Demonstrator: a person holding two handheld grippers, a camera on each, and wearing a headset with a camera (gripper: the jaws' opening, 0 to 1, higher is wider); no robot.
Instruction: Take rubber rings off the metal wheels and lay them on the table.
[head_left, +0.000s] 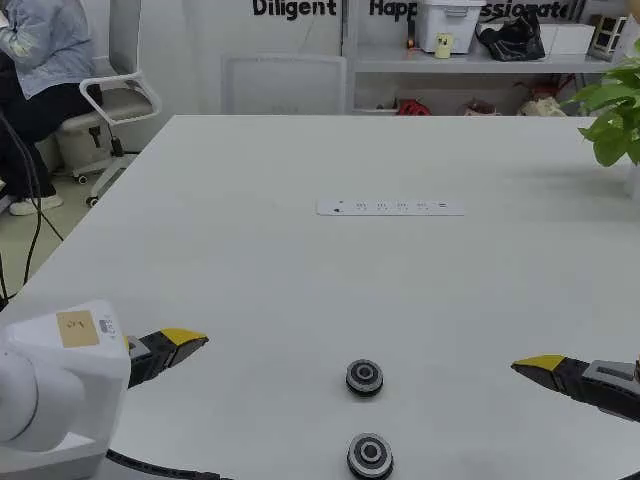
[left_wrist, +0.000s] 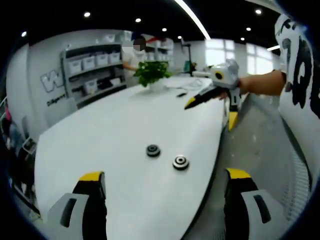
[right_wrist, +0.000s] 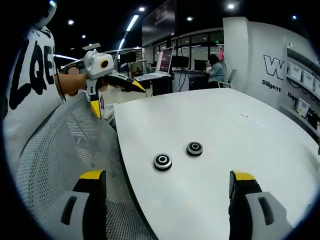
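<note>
Left gripper view: left gripper jaws spread wide, empty, over table. Far wheel and near wheel lie ahead, clear of jaws.
Right gripper view: right gripper spread wide, empty.
Head view: both wheels flat near front table edge, between grippers, rubber rings on.

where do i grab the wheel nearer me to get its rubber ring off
Probably from straight above: the near wheel lies flat on the table, its black rubber ring facing outward all round. Pinch across the outer rim.
</note>
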